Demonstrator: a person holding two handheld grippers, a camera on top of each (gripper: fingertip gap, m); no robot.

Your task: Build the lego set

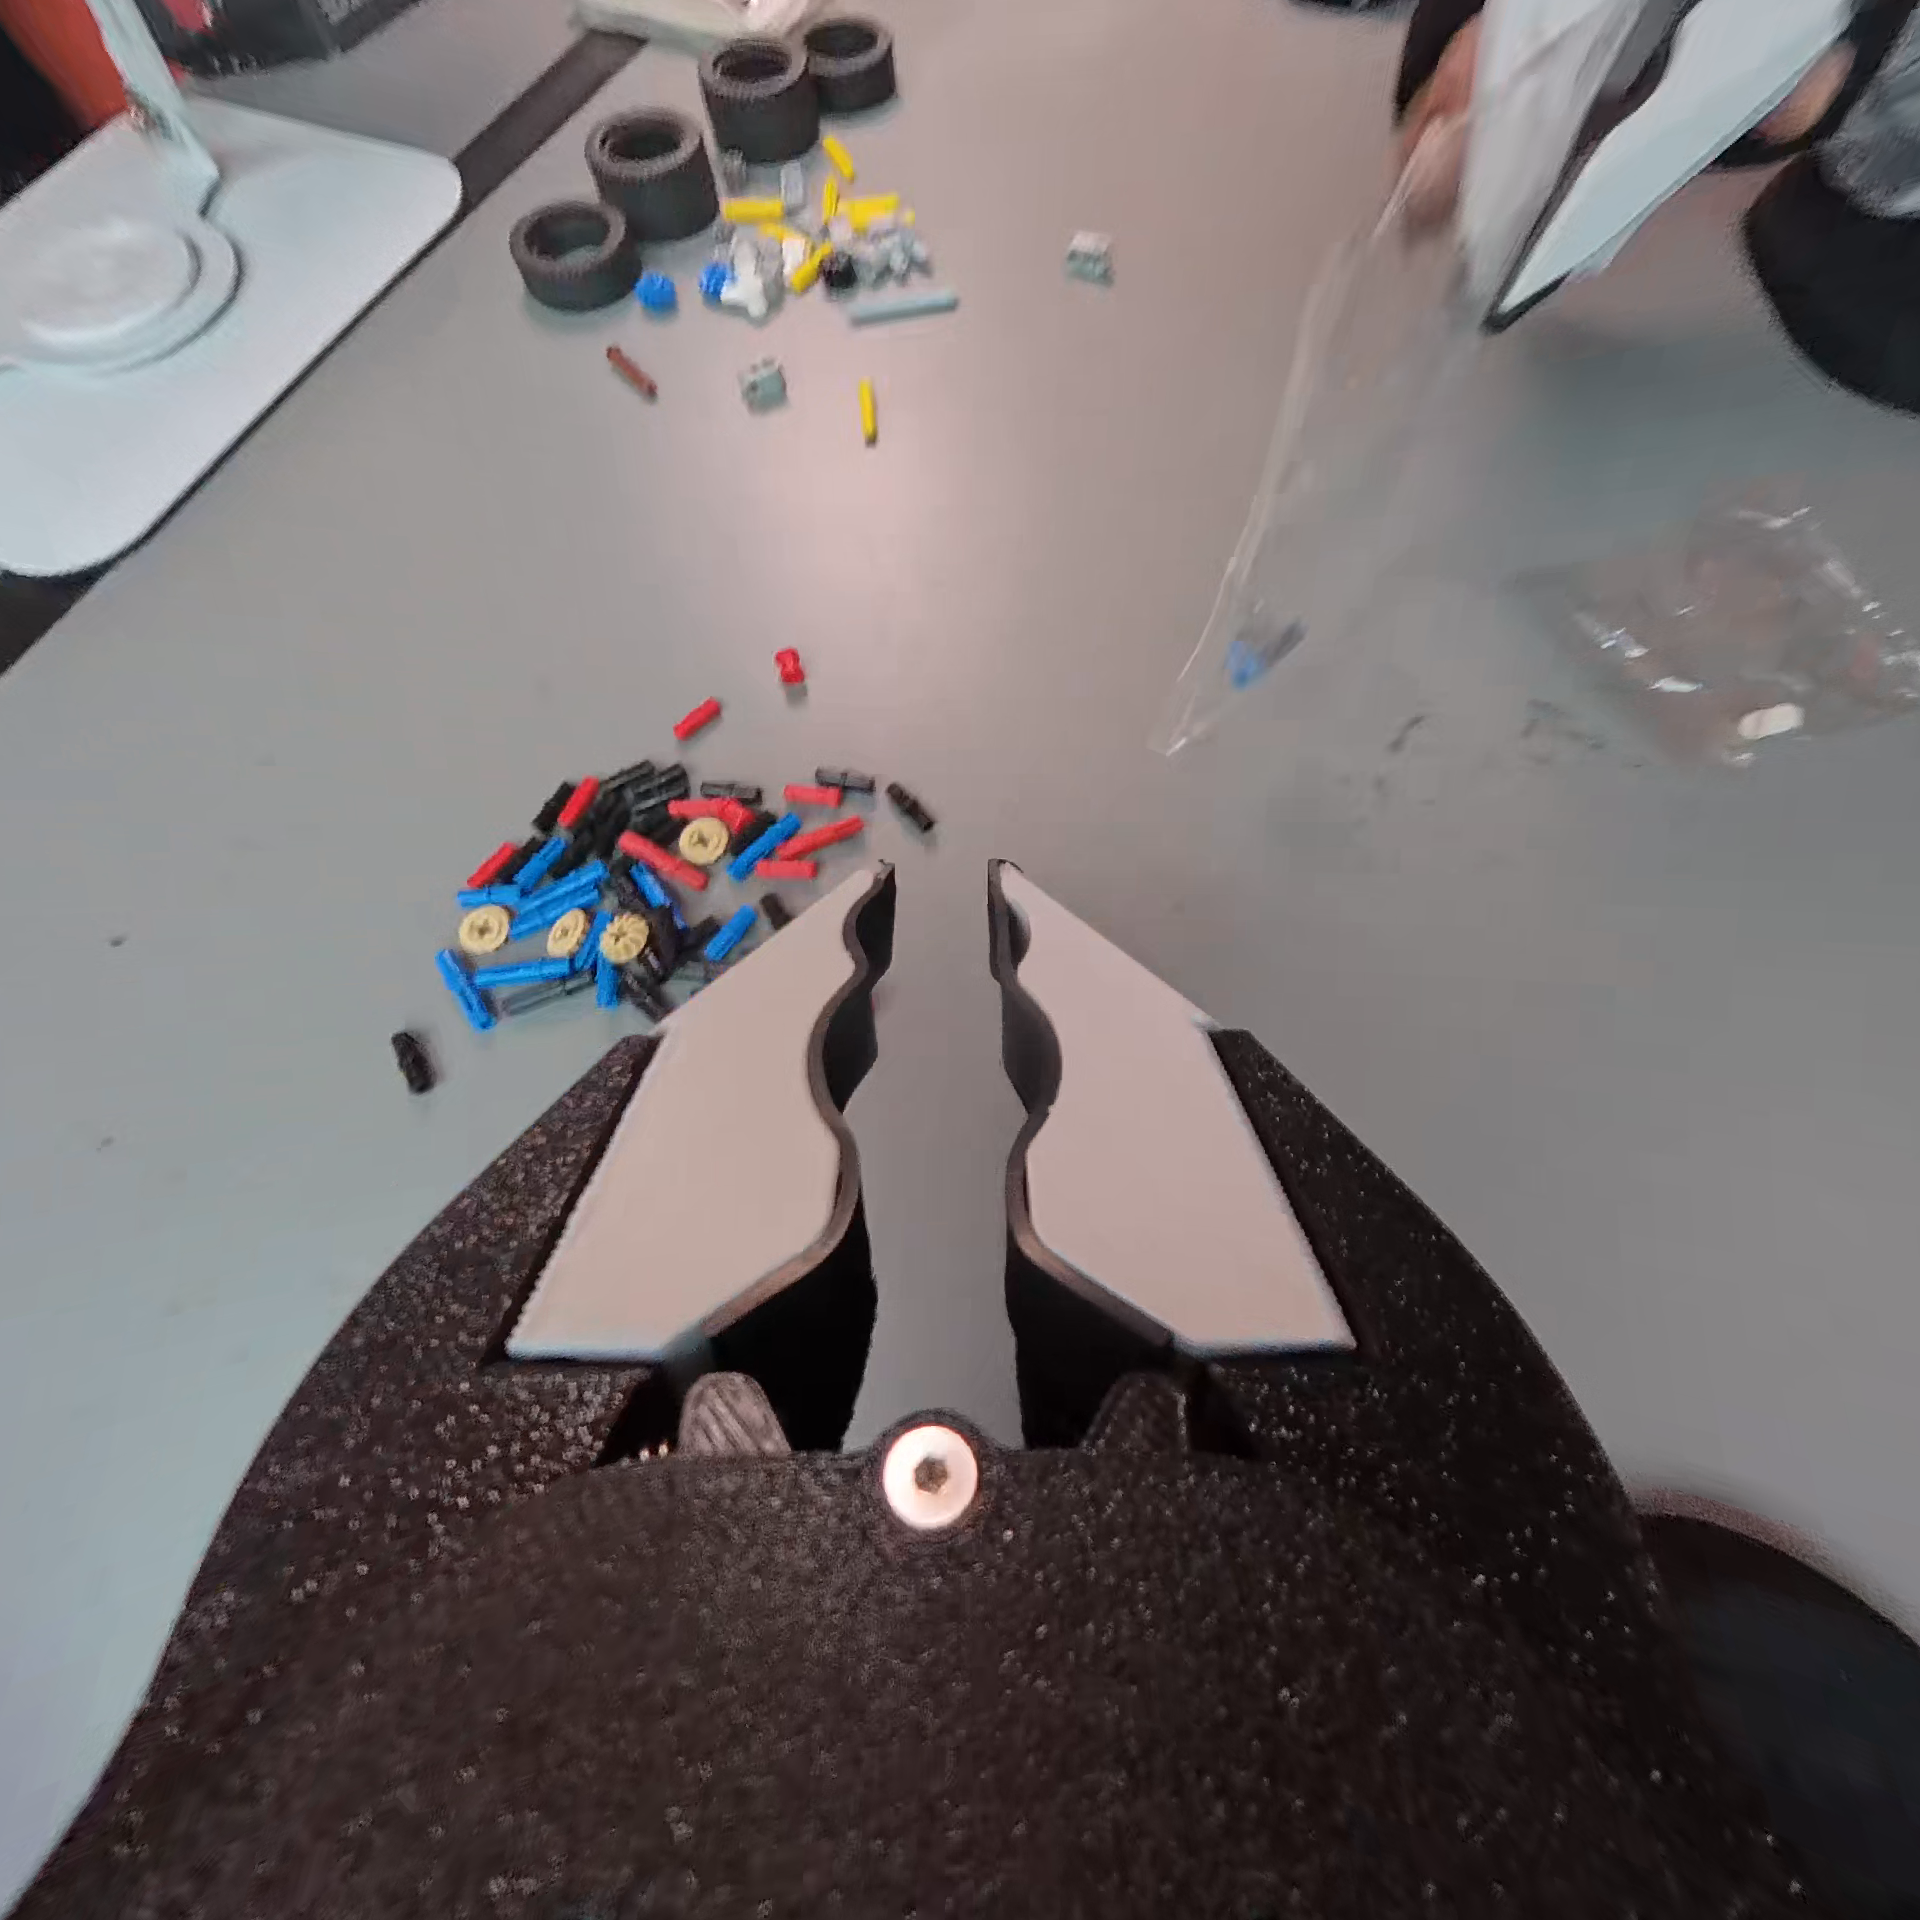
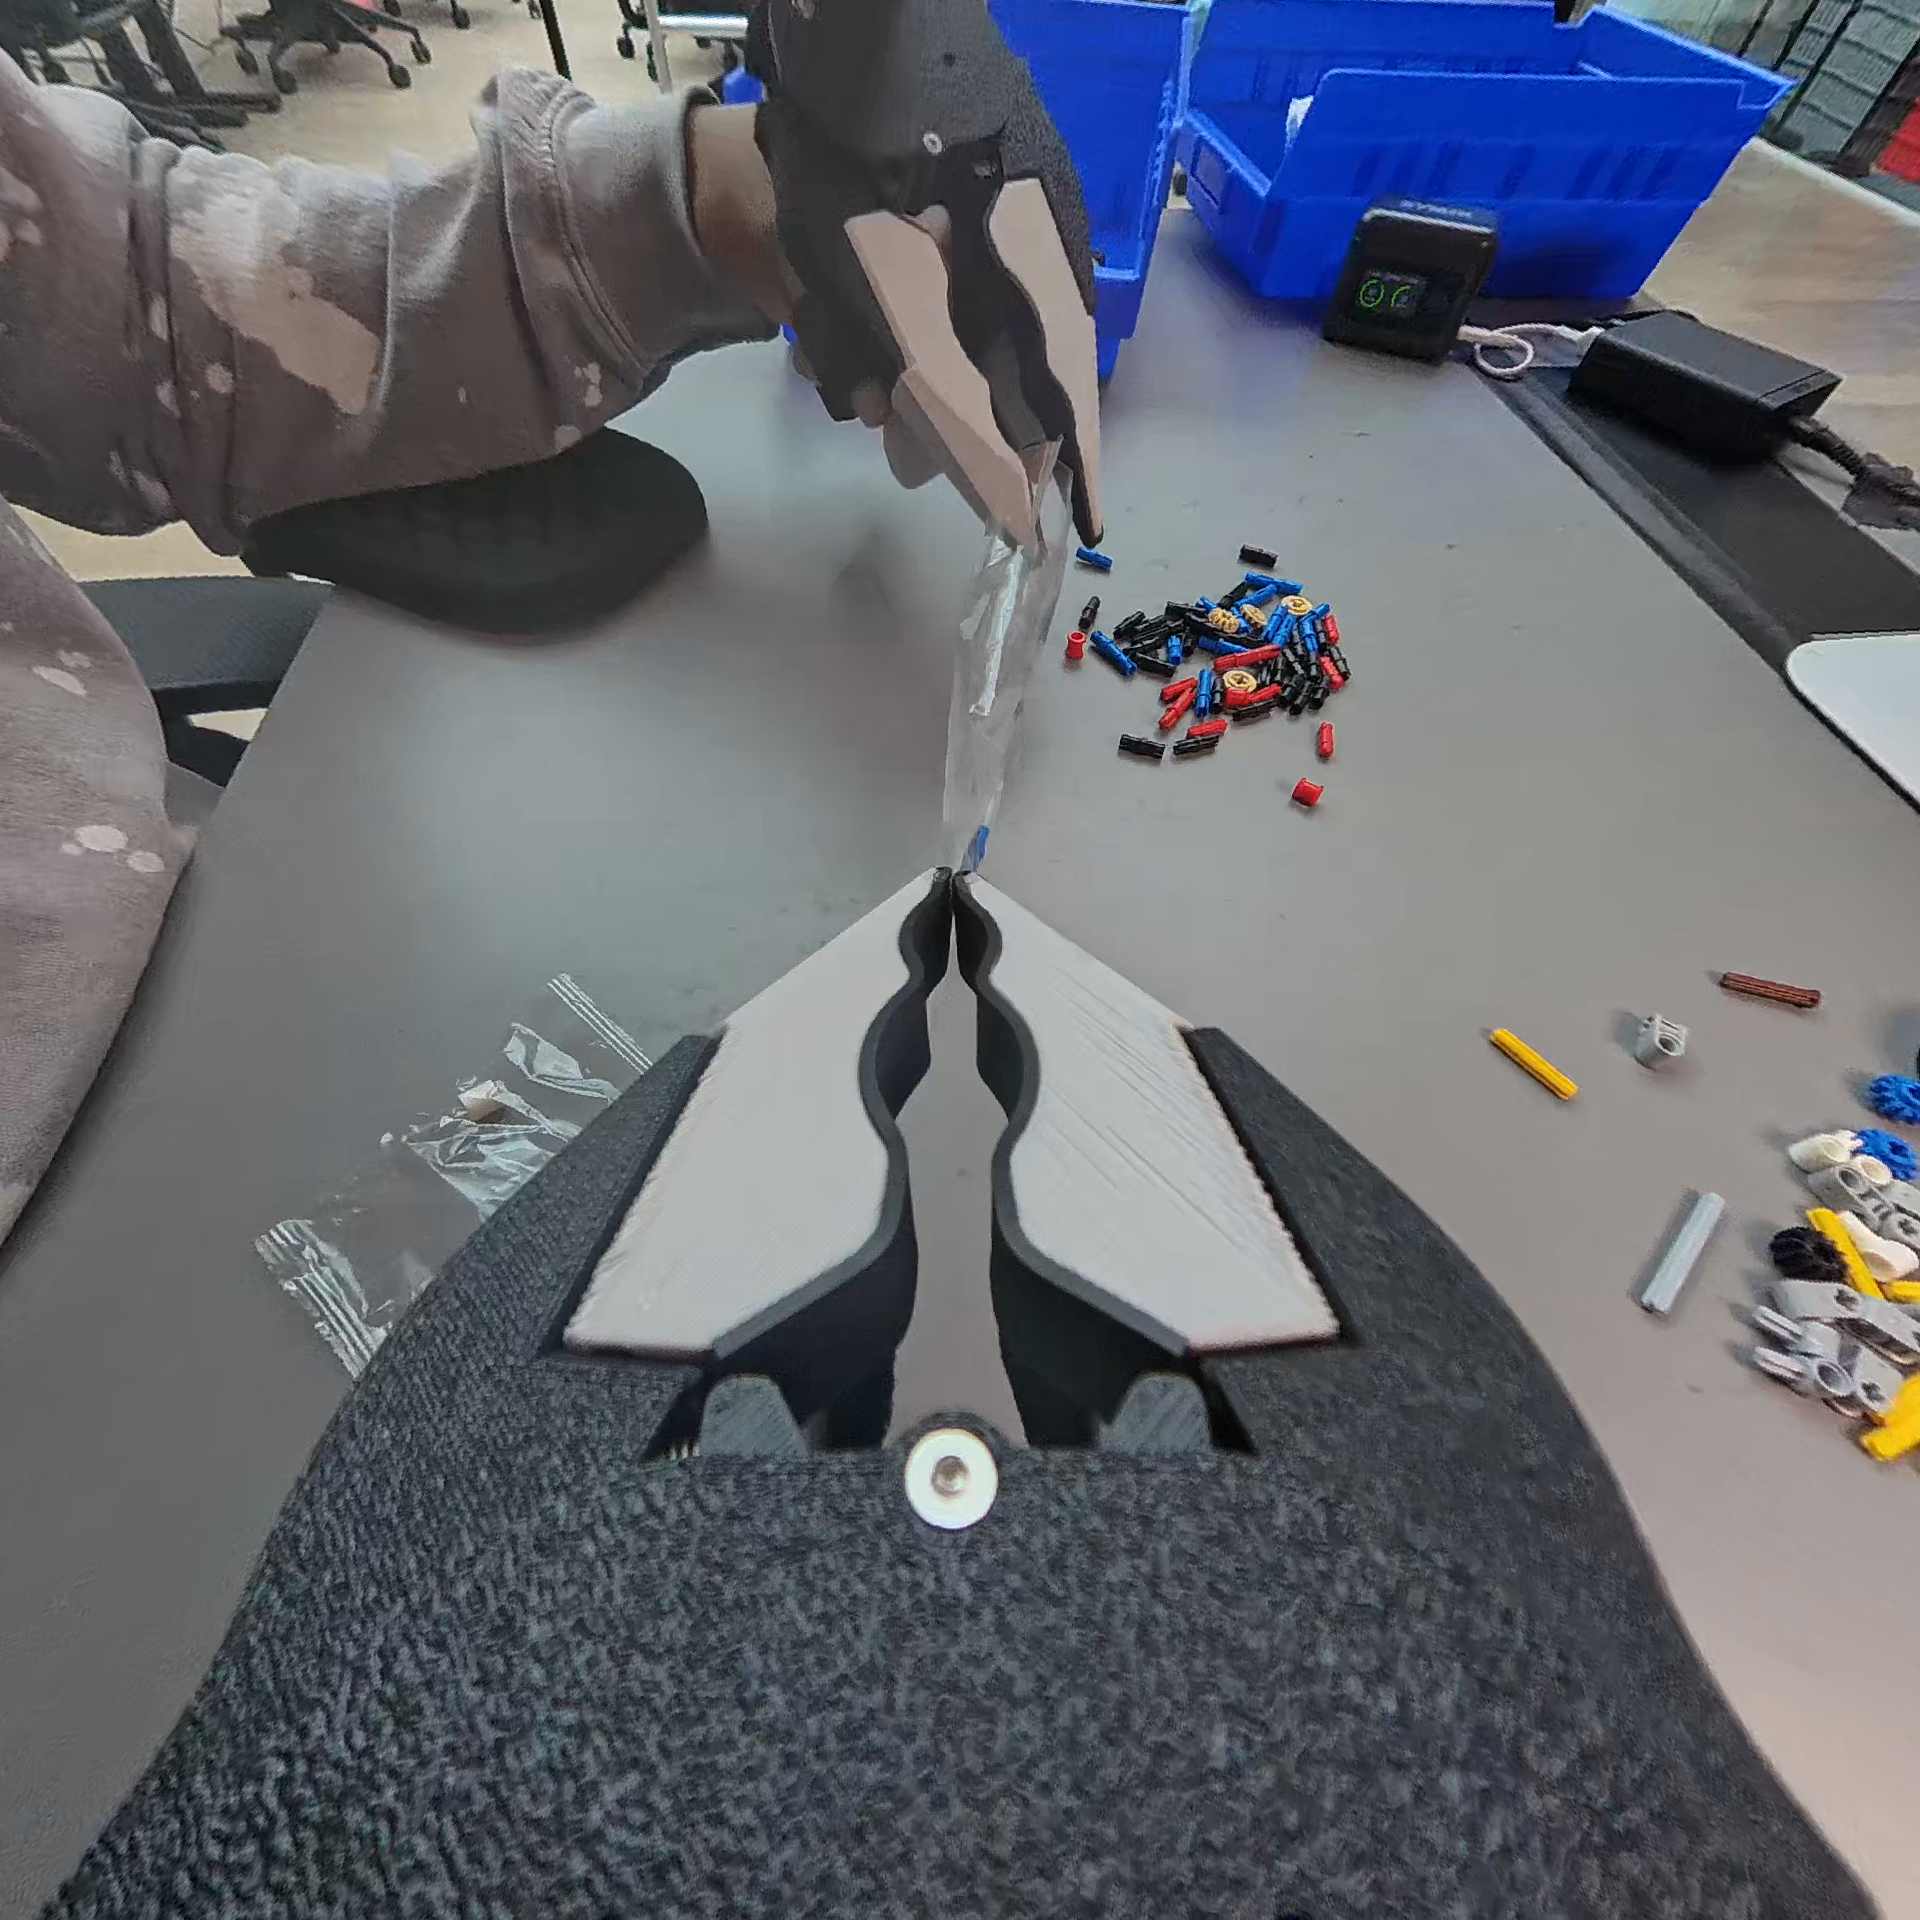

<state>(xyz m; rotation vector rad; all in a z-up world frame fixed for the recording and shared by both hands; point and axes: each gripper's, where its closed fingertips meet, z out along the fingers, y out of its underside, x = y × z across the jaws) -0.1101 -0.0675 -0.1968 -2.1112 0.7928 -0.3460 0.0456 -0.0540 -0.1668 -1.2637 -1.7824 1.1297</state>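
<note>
My right gripper (image 2: 951,878) is shut on one end of a clear plastic bag (image 2: 1003,665) and holds it above the grey table (image 2: 623,779). A small blue piece (image 2: 977,842) is still inside the bag. The left wrist view shows the right gripper (image 1: 1496,301) at the upper right, with the bag (image 1: 1309,499) hanging from it. My left gripper (image 1: 940,873) is open and empty, low over the table. It is just right of a pile of red, blue and black pins with tan gears (image 1: 634,894), which also shows in the right wrist view (image 2: 1236,655). The left gripper (image 2: 1055,530) shows near the bag's far end.
Several black tyres (image 1: 649,171) and a mixed pile of yellow, grey and blue pieces (image 1: 810,244) lie beyond the pins. Crumpled empty bags (image 2: 468,1143) lie near me. Blue bins (image 2: 1455,156), a black device (image 2: 1418,281) and a white pad (image 1: 156,312) line the table edges. The left gripper's tips are roughly 15 cm from the right gripper's.
</note>
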